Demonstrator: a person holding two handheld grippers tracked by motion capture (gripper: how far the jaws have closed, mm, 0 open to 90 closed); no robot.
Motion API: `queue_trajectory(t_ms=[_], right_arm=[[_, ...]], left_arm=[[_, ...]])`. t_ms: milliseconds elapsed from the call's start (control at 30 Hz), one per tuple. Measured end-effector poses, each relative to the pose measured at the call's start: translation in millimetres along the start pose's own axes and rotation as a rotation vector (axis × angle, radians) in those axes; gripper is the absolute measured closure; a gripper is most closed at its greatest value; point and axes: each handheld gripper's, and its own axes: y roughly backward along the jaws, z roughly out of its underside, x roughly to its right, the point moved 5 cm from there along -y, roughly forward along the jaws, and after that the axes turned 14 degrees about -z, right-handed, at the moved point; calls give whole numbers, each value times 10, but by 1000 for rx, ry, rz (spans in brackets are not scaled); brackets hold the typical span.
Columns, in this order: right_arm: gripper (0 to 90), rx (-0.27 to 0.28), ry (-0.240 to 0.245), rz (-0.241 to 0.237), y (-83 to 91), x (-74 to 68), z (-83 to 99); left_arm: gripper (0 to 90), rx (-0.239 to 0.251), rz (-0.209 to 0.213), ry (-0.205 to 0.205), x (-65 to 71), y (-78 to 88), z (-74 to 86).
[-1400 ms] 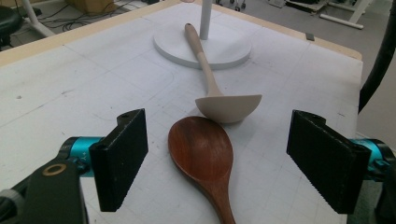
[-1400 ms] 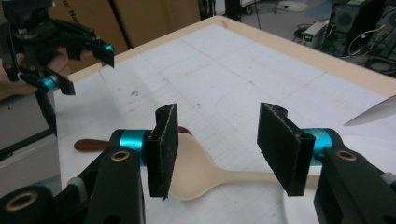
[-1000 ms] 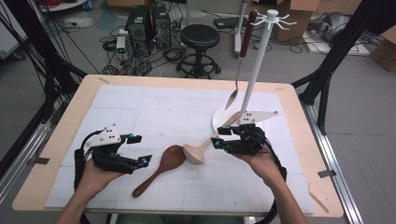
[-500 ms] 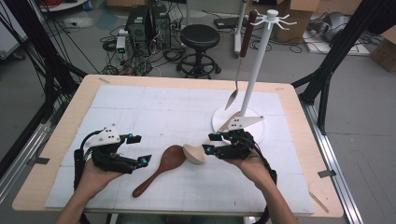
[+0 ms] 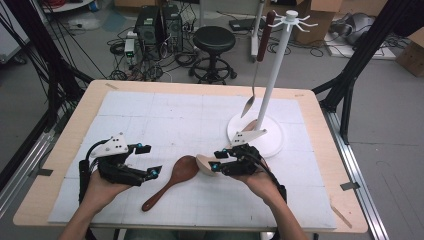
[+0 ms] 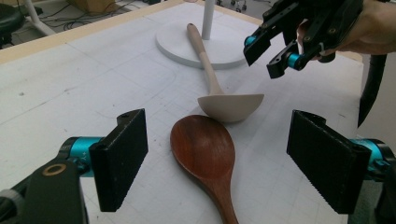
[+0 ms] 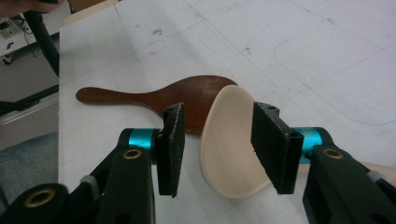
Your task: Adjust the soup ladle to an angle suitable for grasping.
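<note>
A pale wooden spoon (image 6: 229, 105) lies on the white mat with its handle running back onto the rack's round base (image 5: 270, 142). Its bowl (image 7: 229, 144) sits between the jaws of my right gripper (image 7: 222, 149). Those jaws have just been closing: the right pad is at the bowl's edge and a gap remains at the left pad. A dark brown wooden spoon (image 5: 172, 180) lies beside it, bowl against bowl. My left gripper (image 5: 150, 160) hovers open to the left of the dark spoon (image 6: 205, 149), holding nothing.
A white utensil rack (image 5: 272, 75) stands at the back right of the mat. A metal spoon with a dark red handle (image 5: 260, 50) hangs from its top. Beyond the table's far edge are a stool (image 5: 214, 42) and equipment on the floor.
My right gripper has moved left and down onto the pale spoon's bowl, and its jaws have narrowed. The left gripper and both spoons have stayed put.
</note>
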Motion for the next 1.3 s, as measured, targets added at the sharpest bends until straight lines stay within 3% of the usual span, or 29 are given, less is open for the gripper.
queue_trajectory(t_ms=[267,567,900,1300], right_arm=[[593,-33,-15,-8,-135,2,64],[635,-71,0,-19,-272,12,99],[718,-102,-6,-45,-347,7,132],[809,-110,-13,-38,-326,31,158]], left_arm=[[210,-2,0,0,-3,1,4],[210,0,0,4,-5,4,2],[210,0,2,3,-7,5,2],[210,2,2,7,-10,10,0]])
